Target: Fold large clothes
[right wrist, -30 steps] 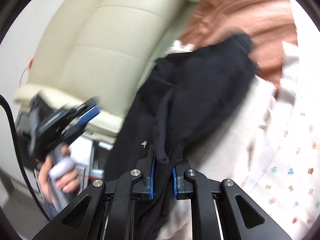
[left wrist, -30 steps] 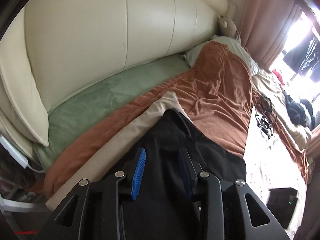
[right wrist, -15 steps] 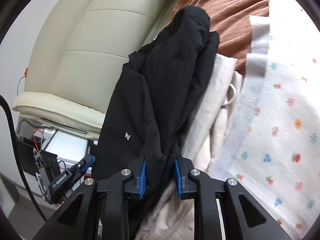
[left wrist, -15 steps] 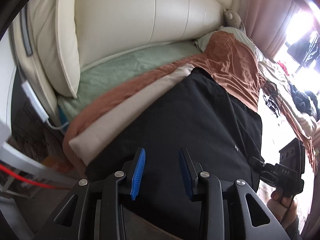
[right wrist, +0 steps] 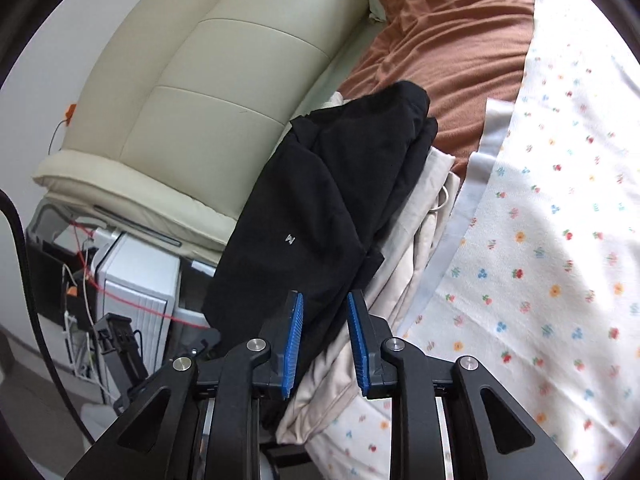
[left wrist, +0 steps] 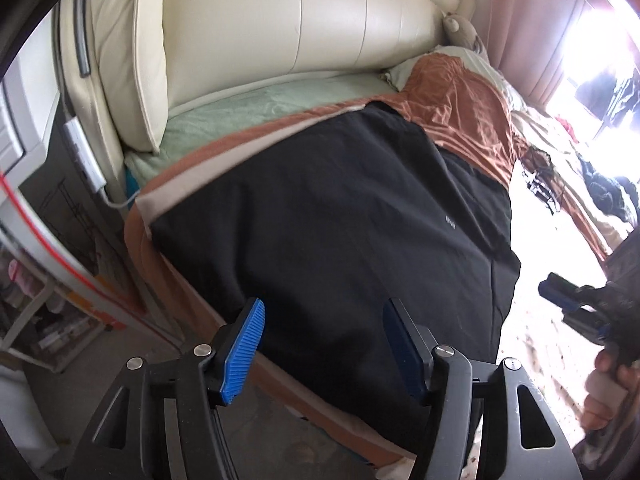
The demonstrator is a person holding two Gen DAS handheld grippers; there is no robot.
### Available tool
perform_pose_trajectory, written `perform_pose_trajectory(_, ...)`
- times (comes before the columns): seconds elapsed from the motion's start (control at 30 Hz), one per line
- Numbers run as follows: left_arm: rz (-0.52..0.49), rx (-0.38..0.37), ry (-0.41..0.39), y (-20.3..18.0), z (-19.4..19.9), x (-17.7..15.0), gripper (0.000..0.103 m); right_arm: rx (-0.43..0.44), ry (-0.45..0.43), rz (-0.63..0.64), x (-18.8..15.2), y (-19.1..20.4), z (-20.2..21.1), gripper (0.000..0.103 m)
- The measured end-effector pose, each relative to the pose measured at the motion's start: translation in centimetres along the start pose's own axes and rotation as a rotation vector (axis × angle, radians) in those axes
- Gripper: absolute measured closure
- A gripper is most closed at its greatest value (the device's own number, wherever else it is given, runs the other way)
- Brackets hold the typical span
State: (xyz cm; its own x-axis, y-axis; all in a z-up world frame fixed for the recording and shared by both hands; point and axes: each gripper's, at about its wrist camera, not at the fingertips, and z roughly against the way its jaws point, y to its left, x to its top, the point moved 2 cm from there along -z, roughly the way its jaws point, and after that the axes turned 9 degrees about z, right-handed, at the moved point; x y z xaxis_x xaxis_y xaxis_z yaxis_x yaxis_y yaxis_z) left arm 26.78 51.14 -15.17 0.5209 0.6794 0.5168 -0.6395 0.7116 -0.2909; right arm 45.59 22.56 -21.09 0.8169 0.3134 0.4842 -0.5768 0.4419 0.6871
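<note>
A large black garment [left wrist: 340, 208] with a small white logo lies spread on the bed, its near edge hanging over the bedside. My left gripper [left wrist: 324, 344] hovers above that near edge. Its jaws are opening wide and its blue pads hold nothing. In the right wrist view the black garment [right wrist: 332, 200] lies bunched over a beige cloth [right wrist: 416, 232]. My right gripper [right wrist: 325, 336] is at its lower corner with the jaws opening. The cloth edge lies in the gap, and the pads do not press on it. The right gripper [left wrist: 568, 300], held by a hand [left wrist: 608, 392], also shows at the right edge.
A cream padded headboard [left wrist: 300, 32] runs behind the bed, with a green sheet [left wrist: 260, 104] and a brown blanket [left wrist: 460, 108] below it. A white floral blanket [right wrist: 540, 240] covers the right side. A white cabinet [right wrist: 136, 280] with red and white cables stands off the bed's left edge.
The left gripper moved down toward the bed's near edge and its jaws widened. The black garment now lies spread out. The right gripper's pads parted from the black cloth they pinched.
</note>
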Motion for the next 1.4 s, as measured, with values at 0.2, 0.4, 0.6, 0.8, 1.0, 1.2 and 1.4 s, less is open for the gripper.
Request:
perform_pose_trajectory(0.2,-0.015,0.047,0.012,-1.8,0.0,-3.4,0.040,-0.083,0.018,0.062,-1.0,0.9,3.2,0.066)
perform_pose_trajectory(0.4,-0.001,0.049,0.036,-3.7,0.7,-5.6,0.040,-0.156,0.034,0.121,-2.7,1.1,7.2,0.050)
perform_pose_trajectory(0.6,-0.042,0.007,0.024,-6.7,3.8,-7.0,0.040,-0.203,0.022,0.185,-4.4,2.0,11.1,0.035)
perform_pose_trajectory(0.8,-0.101,-0.004,-0.036,-10.1,7.8,-8.6,0.040,-0.268,-0.013,0.233,-5.8,3.3,15.7,0.030)
perform_pose_trajectory(1.0,-0.131,-0.023,-0.122,-12.6,12.5,-10.4,0.018,-0.347,-0.104,0.262,-7.4,4.5,21.0,0.016)
perform_pose_trajectory(1.2,-0.157,-0.065,-0.205,-14.4,17.6,-12.2,0.004,-0.421,-0.150,0.299,-9.3,6.7,24.9,0.001)
perform_pose_trajectory(1.4,-0.189,-0.118,-0.277,-15.3,22.8,-14.2,0.000,-0.492,-0.216,0.360,-12.3,9.9,28.5,0.001)
